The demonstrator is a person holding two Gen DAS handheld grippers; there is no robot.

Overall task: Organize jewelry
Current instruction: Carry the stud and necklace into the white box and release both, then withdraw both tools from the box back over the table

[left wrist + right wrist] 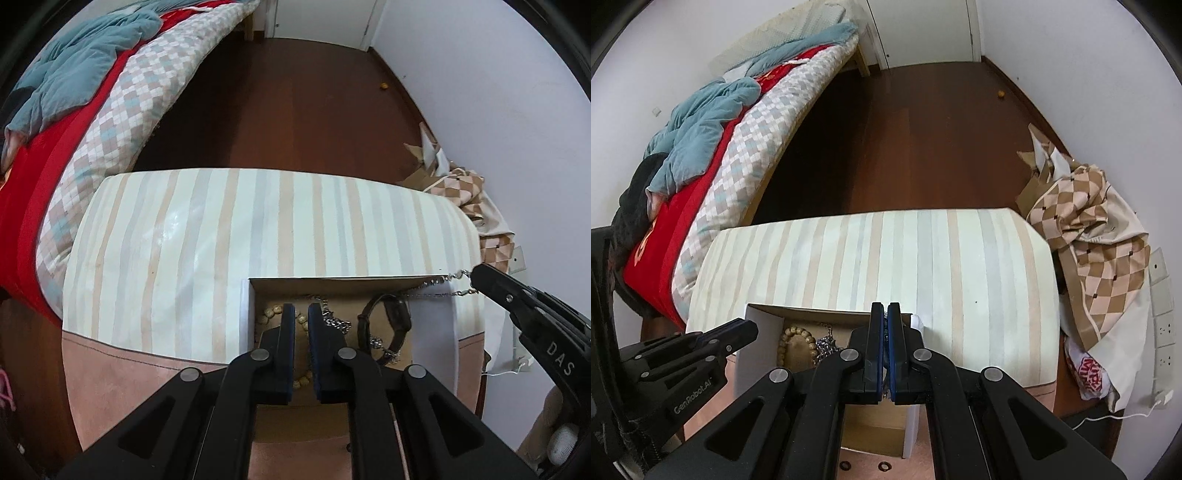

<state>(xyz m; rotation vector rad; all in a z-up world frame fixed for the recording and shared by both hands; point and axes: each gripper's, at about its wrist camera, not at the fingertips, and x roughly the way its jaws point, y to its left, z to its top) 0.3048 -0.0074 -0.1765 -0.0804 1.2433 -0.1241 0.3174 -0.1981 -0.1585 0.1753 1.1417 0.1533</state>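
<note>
Right gripper first: its jaws are pressed together on a thin silver chain, and you can just see a sliver of the links between the blue pads in its own view. From the left wrist view the chain hangs in two strands from the tip of that gripper and runs across the far right corner of the cardboard box, ending down inside near the watch.

Left gripper is pointing down into the box. Its jaws are a narrow gap apart with nothing pinched in them, and through the gap you only see what's lying on the box floor.

Inside the box, a wooden bead bracelet sits on the left side, a little heap of silver chain is just beside it toward the middle, and the dark watch curls on its strap on the right side. The lid is off, or at least the top is open.

The box sits at the near edge of the tabletop, which is covered in a pale striped cloth with a pink border. Two small dark rings lie on the pink part right in front of the box's near wall.

Further out, a bed with a checked quilt runs along the left edge, dark wood floor lies past the far edge, and a crumpled checked cloth is piled off the right edge against the wall.
</note>
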